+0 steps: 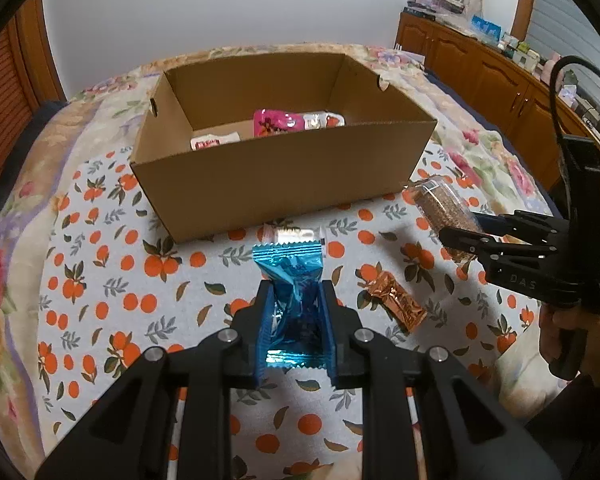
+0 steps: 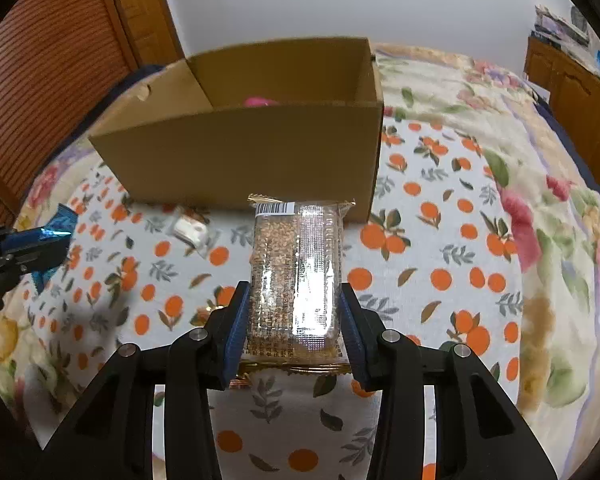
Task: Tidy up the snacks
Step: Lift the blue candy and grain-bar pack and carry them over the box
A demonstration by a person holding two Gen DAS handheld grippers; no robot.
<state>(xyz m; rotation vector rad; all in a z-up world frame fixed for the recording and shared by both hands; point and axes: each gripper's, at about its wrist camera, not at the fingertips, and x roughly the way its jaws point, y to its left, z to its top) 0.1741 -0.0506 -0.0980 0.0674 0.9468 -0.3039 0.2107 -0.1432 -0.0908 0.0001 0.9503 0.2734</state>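
Note:
My left gripper is shut on a shiny blue foil snack packet, held above the bed. My right gripper is shut on a clear pack of brown grain bars, also lifted; the same pack shows at the right of the left wrist view. Ahead stands an open cardboard box with a pink packet and two white packets inside. A copper foil packet and a small clear-wrapped snack lie on the cloth before the box.
The orange-print cloth covers a floral bedspread. A wooden cabinet with clutter on top runs along the right wall. A slatted wooden door stands at the left. A person's hand holds the right gripper's handle.

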